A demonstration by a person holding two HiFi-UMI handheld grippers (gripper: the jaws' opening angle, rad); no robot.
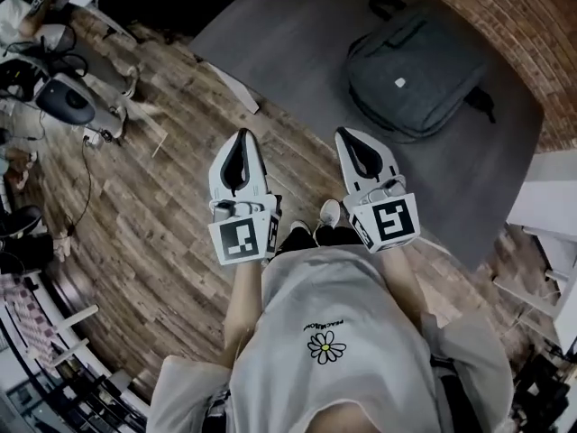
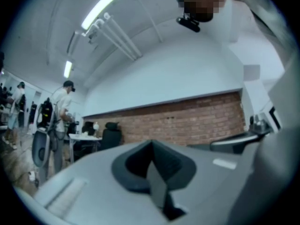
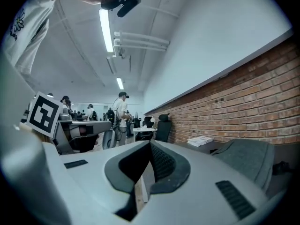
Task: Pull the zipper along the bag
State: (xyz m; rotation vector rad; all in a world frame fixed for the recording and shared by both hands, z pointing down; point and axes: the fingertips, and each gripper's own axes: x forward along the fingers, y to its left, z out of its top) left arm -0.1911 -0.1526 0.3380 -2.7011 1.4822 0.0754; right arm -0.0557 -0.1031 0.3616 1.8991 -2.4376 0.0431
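Your left gripper (image 1: pixel 241 142) and right gripper (image 1: pixel 350 141) are both pressed together, empty, well short of the bag (image 1: pixel 410 72) lying on the grey surface (image 1: pixel 288 34) ahead; find the zipper pull, open, then pinch it squarely

Head view dim and flat, dark at the corners. Both gripper views: heavy fisheye, black rim. Overhead, the ceiling strip light (image 2: pixel 104 6) blows out white. My left claw (image 2: pixel 151 149) looks soft up close; left gripper view blurrier than right.
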